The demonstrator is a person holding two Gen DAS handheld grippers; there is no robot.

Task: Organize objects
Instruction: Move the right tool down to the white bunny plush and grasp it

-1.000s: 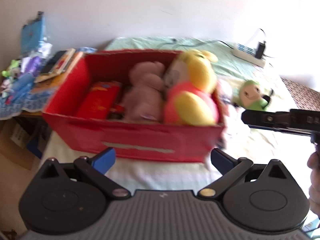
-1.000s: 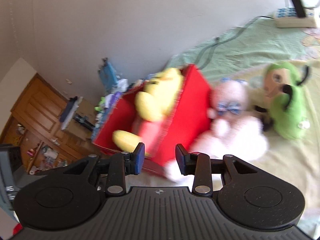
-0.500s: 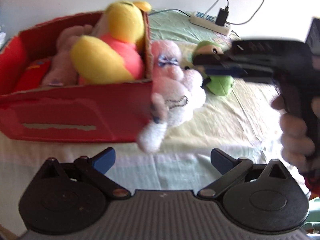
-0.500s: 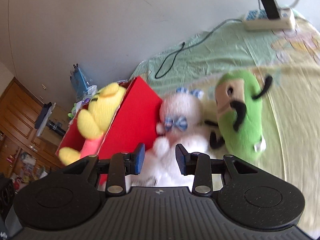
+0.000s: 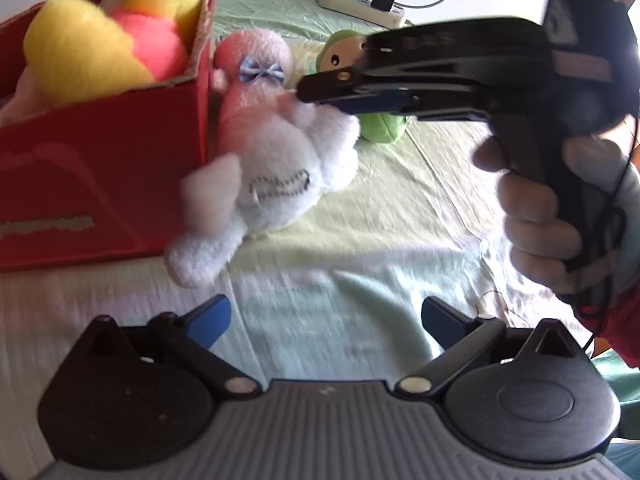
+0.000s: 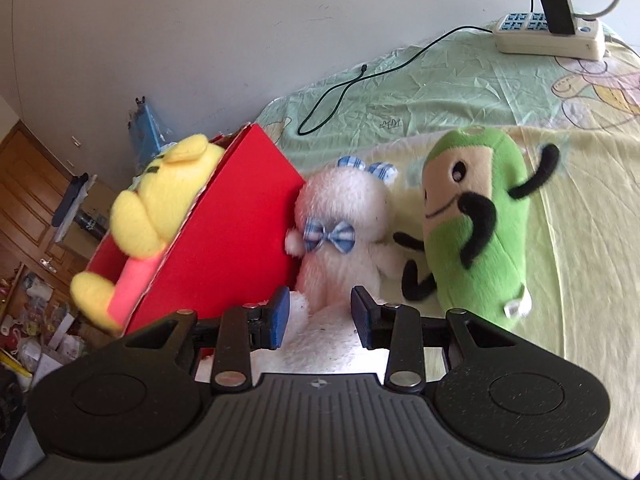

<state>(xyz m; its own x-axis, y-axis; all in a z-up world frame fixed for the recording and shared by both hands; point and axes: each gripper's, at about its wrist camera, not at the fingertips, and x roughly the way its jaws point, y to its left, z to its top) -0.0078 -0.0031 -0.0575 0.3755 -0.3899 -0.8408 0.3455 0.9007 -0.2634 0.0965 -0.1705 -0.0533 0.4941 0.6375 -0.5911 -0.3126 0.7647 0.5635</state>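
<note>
A white plush with a blue checked bow [image 6: 340, 216] [image 5: 280, 160] leans against the end wall of a red cardboard box [image 6: 232, 232] [image 5: 100, 168] on the bed. My right gripper [image 6: 320, 312] is open, one finger on either side of the plush's lower body. In the left wrist view, the right gripper [image 5: 320, 94] reaches the plush's shoulder from the right. A green plush [image 6: 476, 232] [image 5: 380, 124] lies just right of the white one. A yellow bear in a pink top [image 6: 160, 200] [image 5: 92, 52] sticks out of the box. My left gripper [image 5: 326, 316] hangs open over the sheet, nothing between its fingers.
A power strip with a black charger [image 6: 548, 40] [image 5: 360, 0] lies at the far side of the bed, and a black cable [image 6: 360, 76] trails across the green sheet. A hand [image 5: 540, 216] holds the right gripper. Wooden cupboards and clutter stand left of the bed.
Both grippers have swung right and closer, from the box toward the white plush. The right gripper has come down around the plush. Its jaw gap looks unchanged.
</note>
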